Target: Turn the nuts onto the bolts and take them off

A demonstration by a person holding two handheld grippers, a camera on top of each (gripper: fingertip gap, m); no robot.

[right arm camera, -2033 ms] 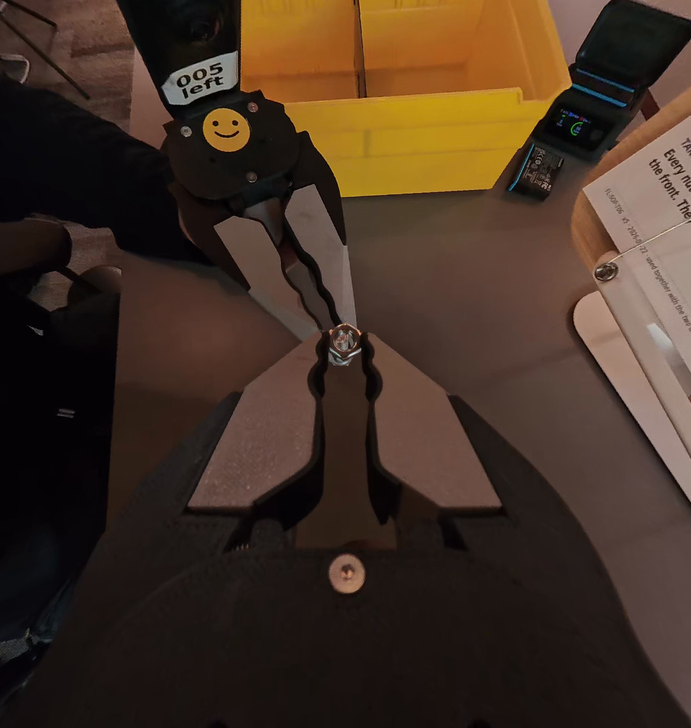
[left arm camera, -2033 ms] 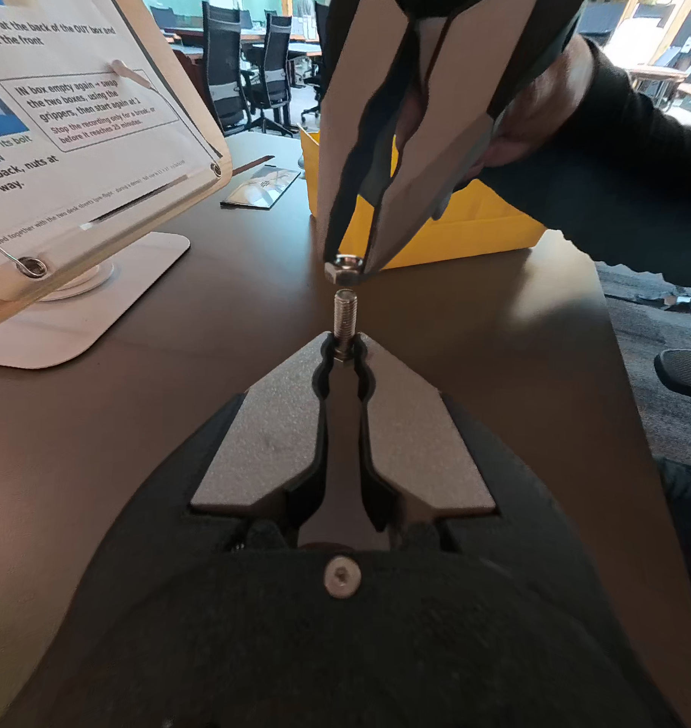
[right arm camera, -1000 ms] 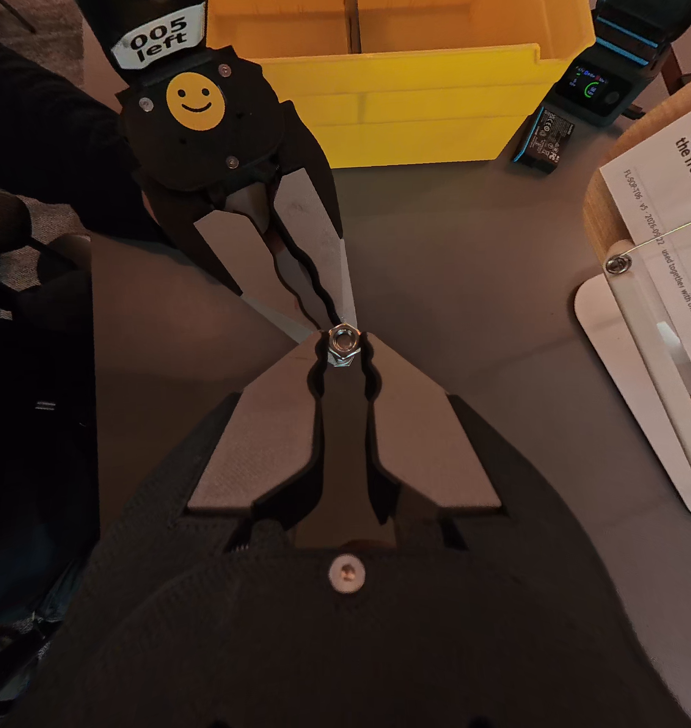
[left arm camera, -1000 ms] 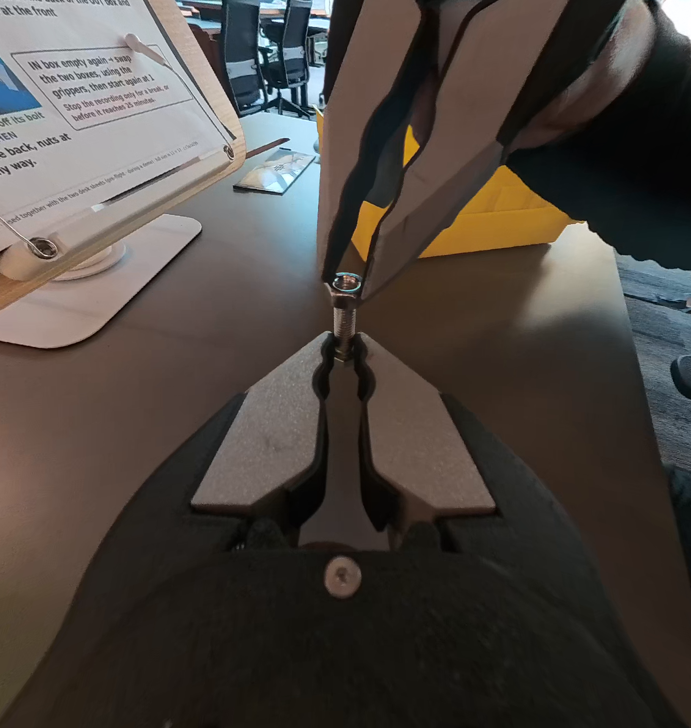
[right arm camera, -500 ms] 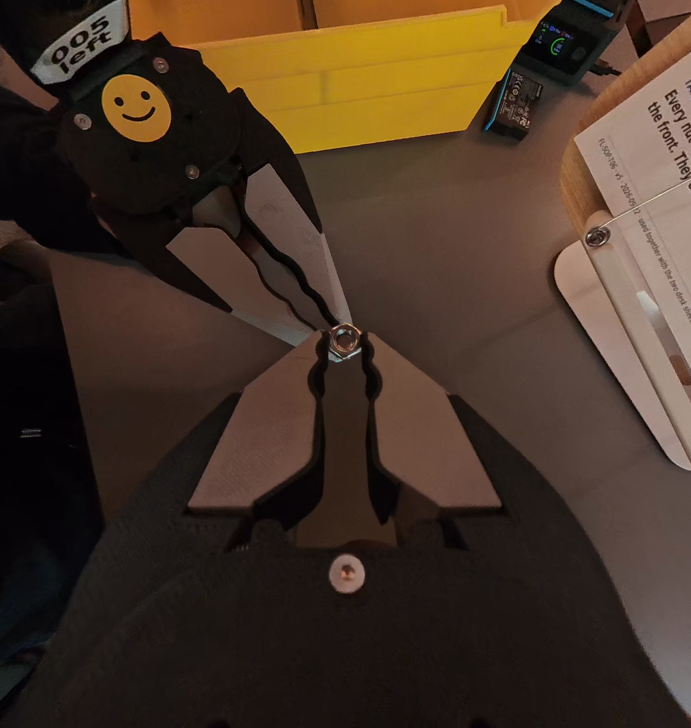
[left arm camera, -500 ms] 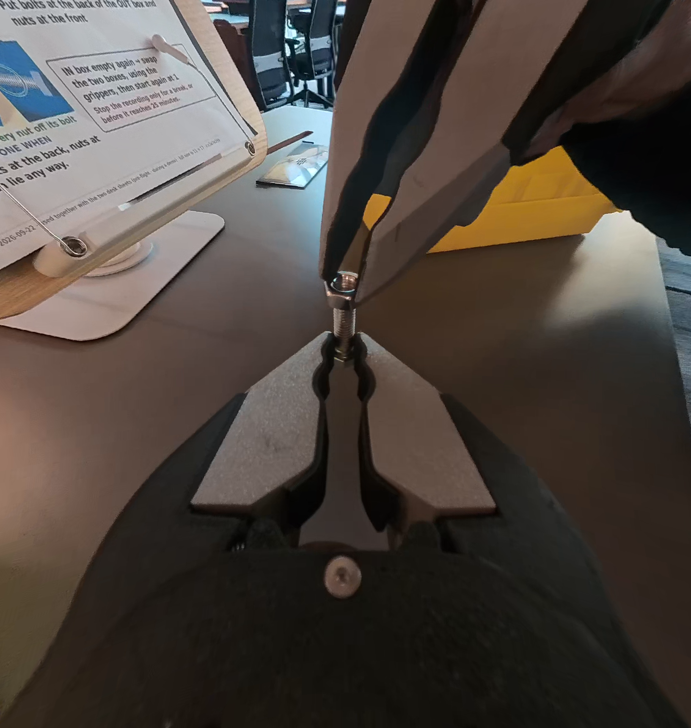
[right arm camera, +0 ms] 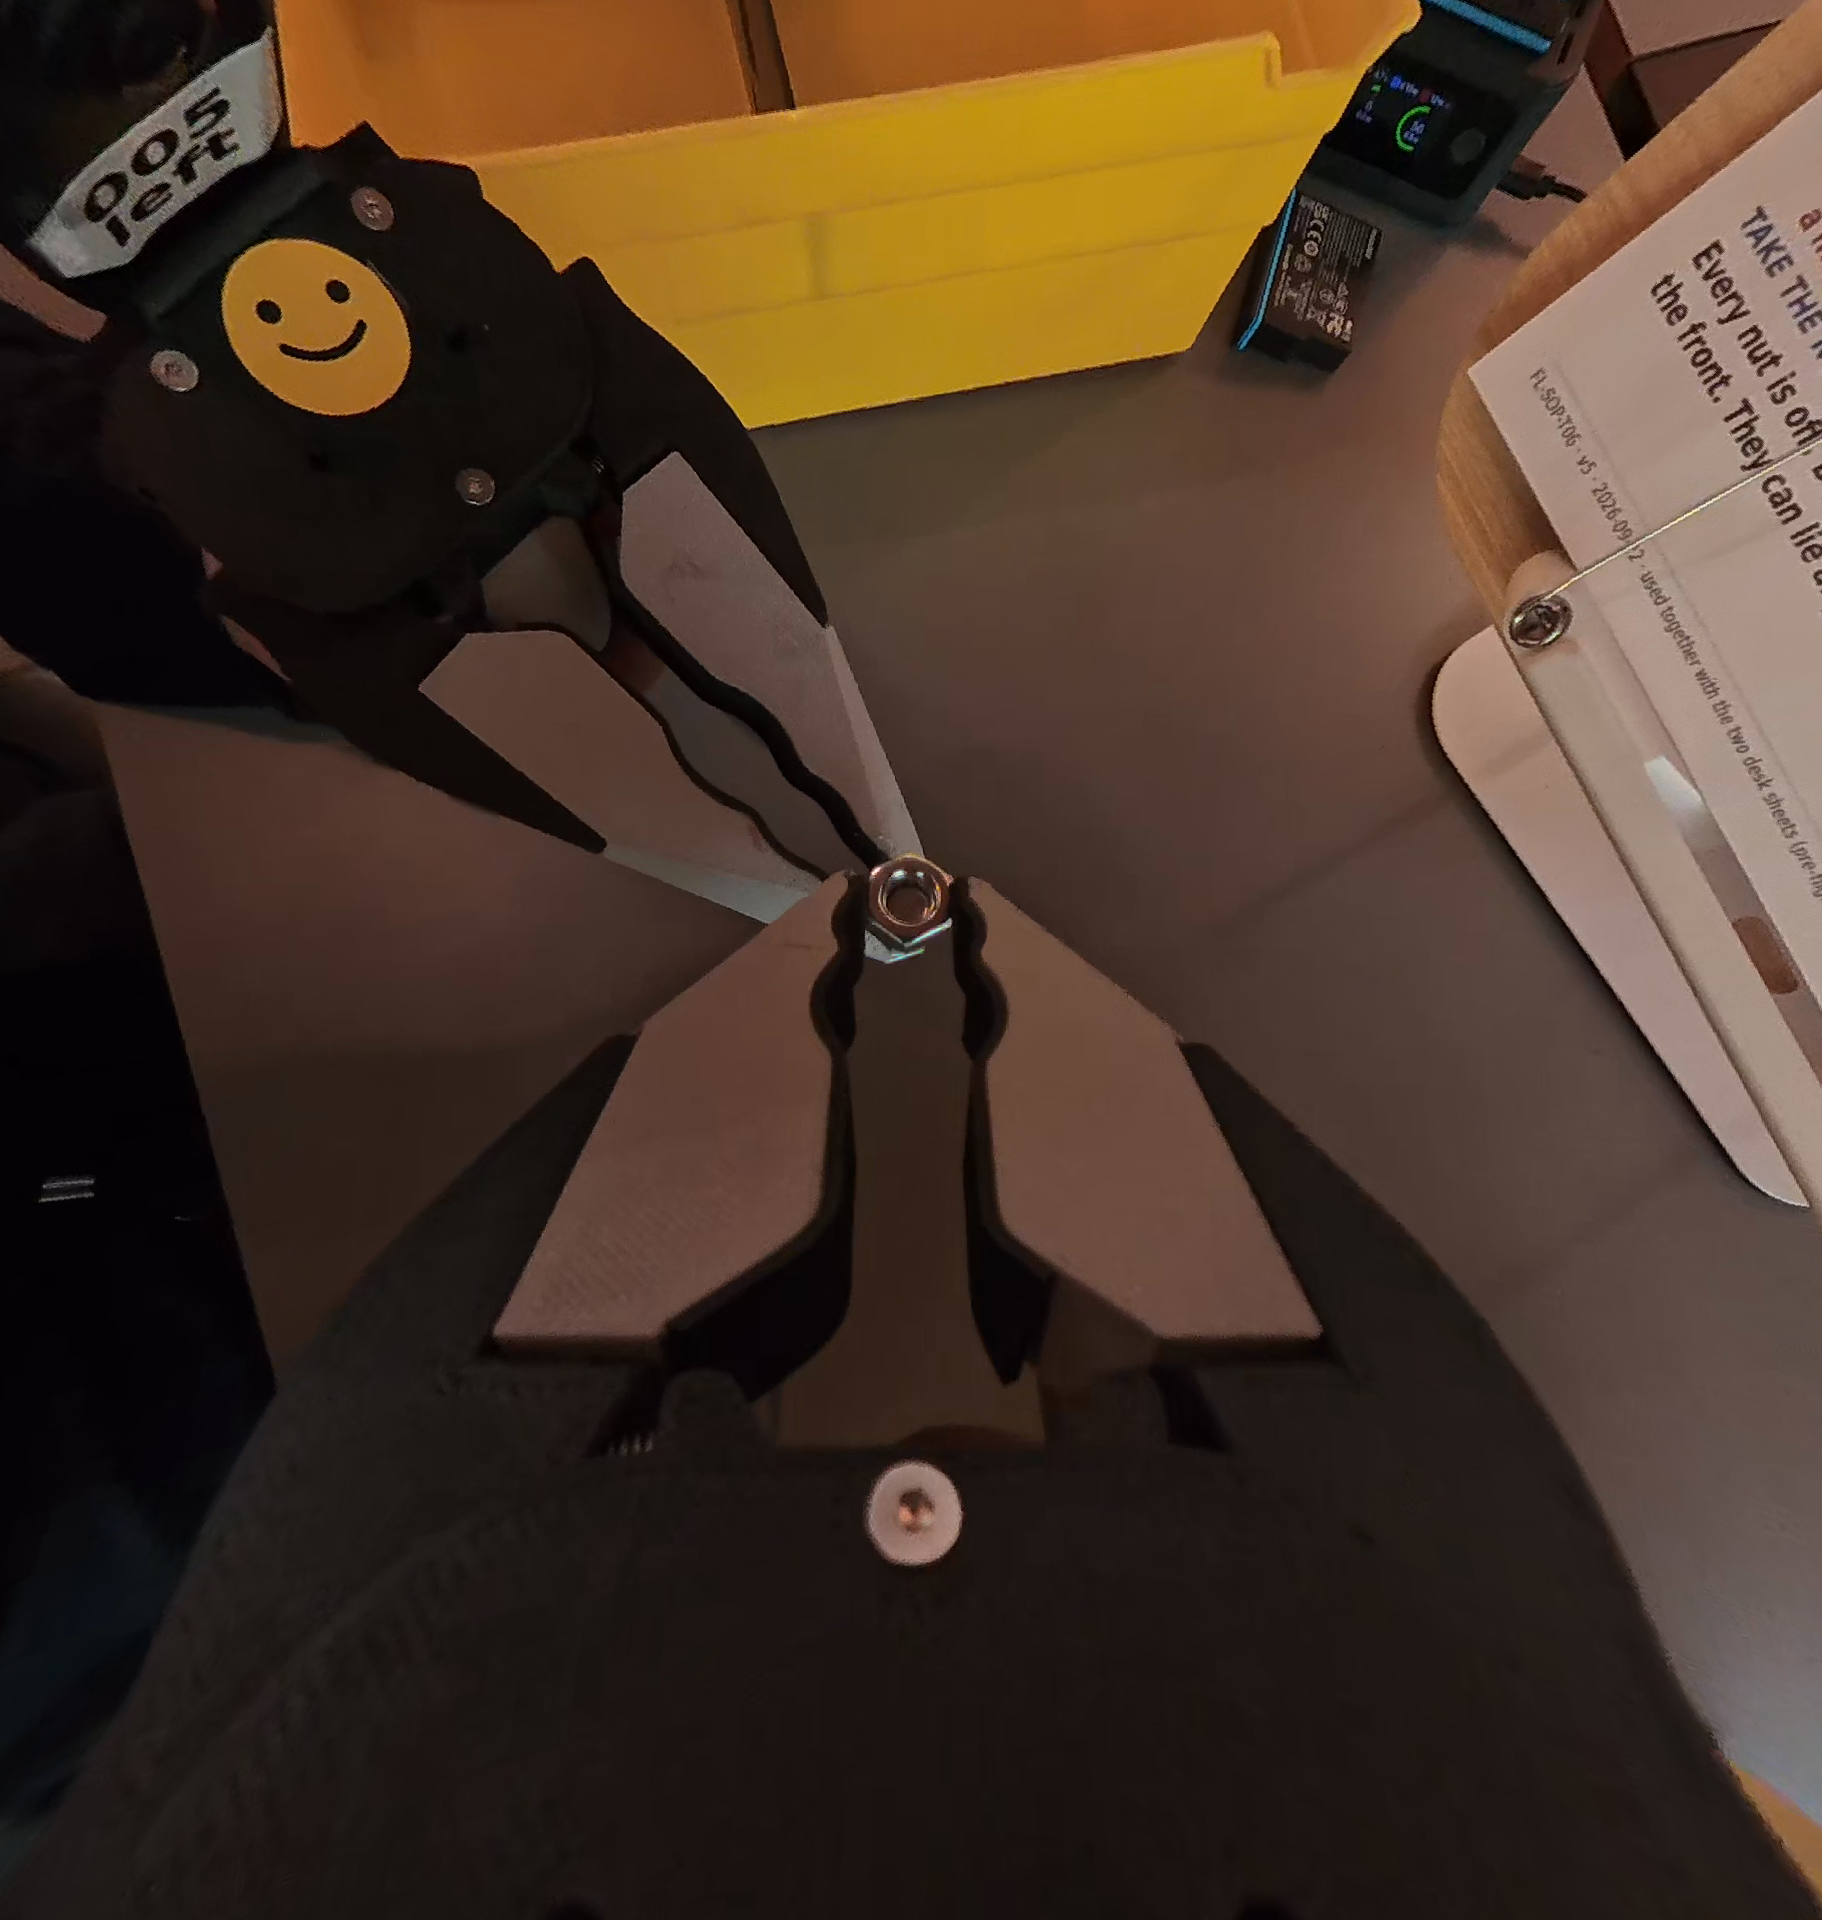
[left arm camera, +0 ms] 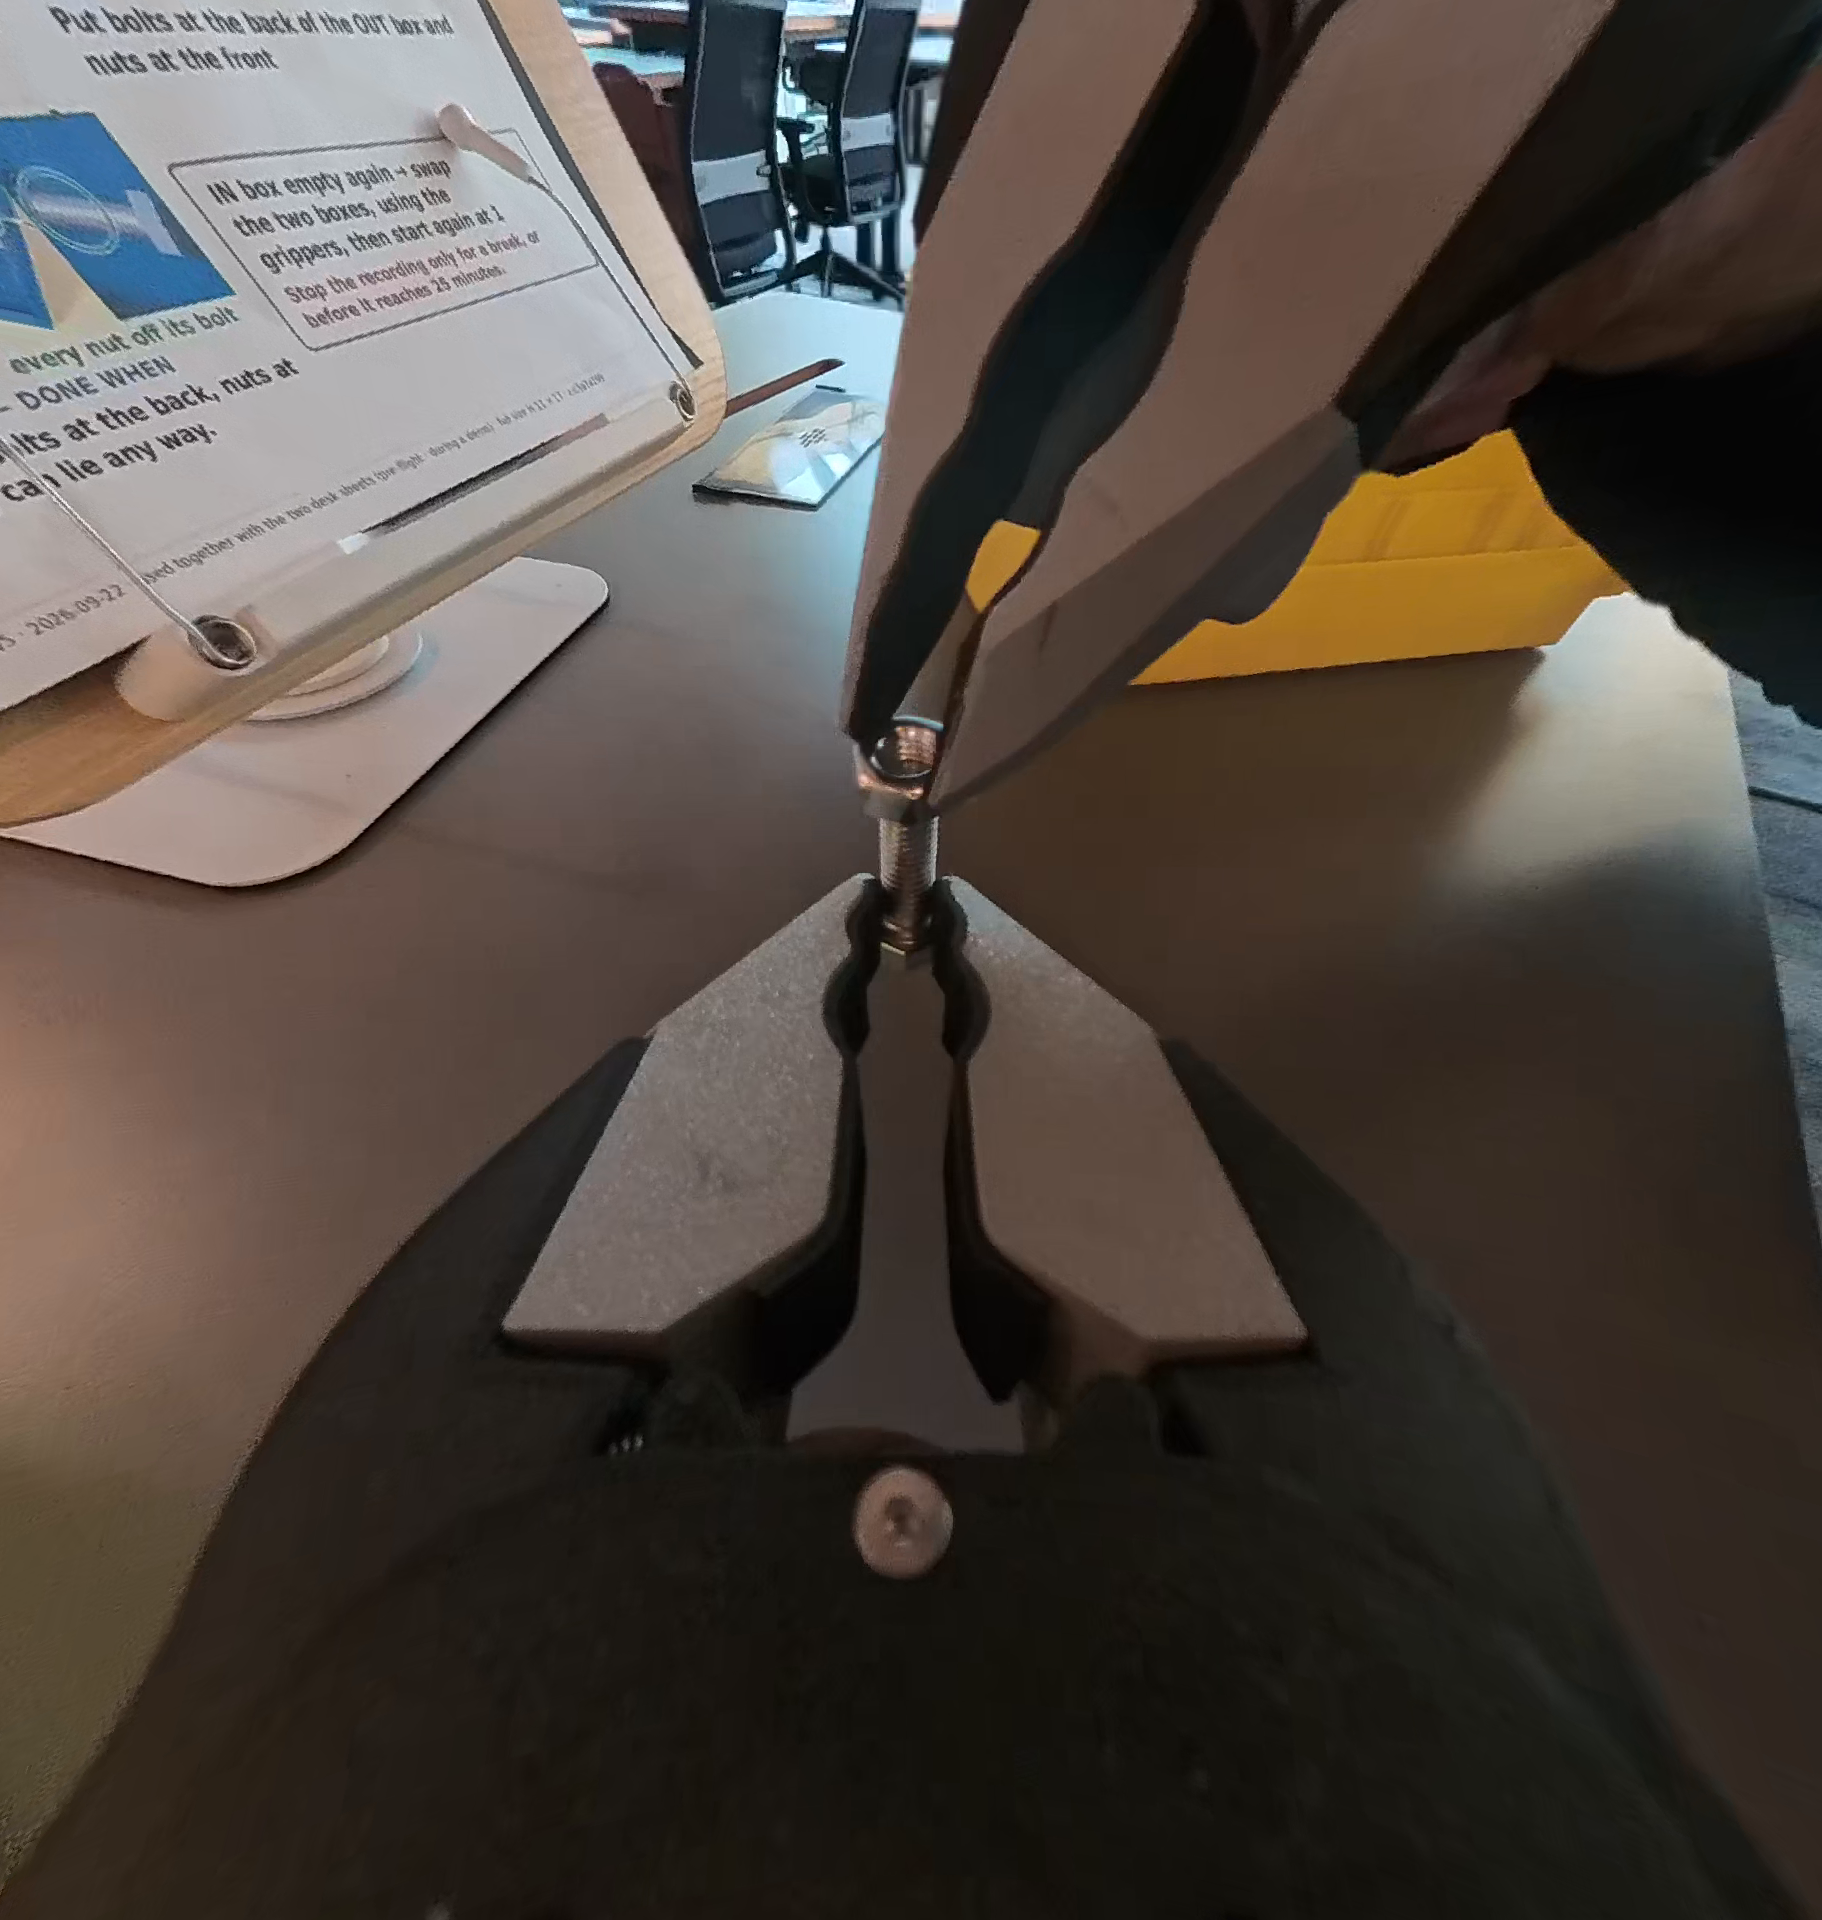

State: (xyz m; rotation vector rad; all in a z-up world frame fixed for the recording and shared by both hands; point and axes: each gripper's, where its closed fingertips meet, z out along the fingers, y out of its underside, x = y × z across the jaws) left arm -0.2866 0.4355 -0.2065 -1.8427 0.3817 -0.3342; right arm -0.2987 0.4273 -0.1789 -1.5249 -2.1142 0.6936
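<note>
My left gripper [left arm camera: 905, 914] is shut on the head end of a steel bolt [left arm camera: 903, 871], whose threaded shaft points forward above the dark table. My right gripper [right arm camera: 907, 904] is shut on a steel hex nut [right arm camera: 907, 902]. In the left wrist view the right gripper [left arm camera: 902, 769] comes down from above and holds the nut [left arm camera: 899, 764] on the tip of the bolt. In the right wrist view the left gripper [right arm camera: 865, 857] reaches in from the upper left, its tips just under the nut; the bolt is hidden there.
A yellow bin [right arm camera: 886, 208] with compartments stands at the back [left arm camera: 1406, 582]. A wooden stand with a printed sheet [left arm camera: 211, 312] sits left on a white base [left arm camera: 294, 758]; it also shows right [right arm camera: 1717, 520]. A small black device [right arm camera: 1406, 135] lies by the bin. The table edge [left arm camera: 1759, 935] is right. Left and right tips are no more than a few centimetres apart. The small black device [right arm camera: 1406, 135] is about equally far from each gripper, around 35 cm.
The nut, held a little above the bolt's tip two seconds ago, now sits on the tip. Both grippers have turned relative to the table, with their holds unchanged.
</note>
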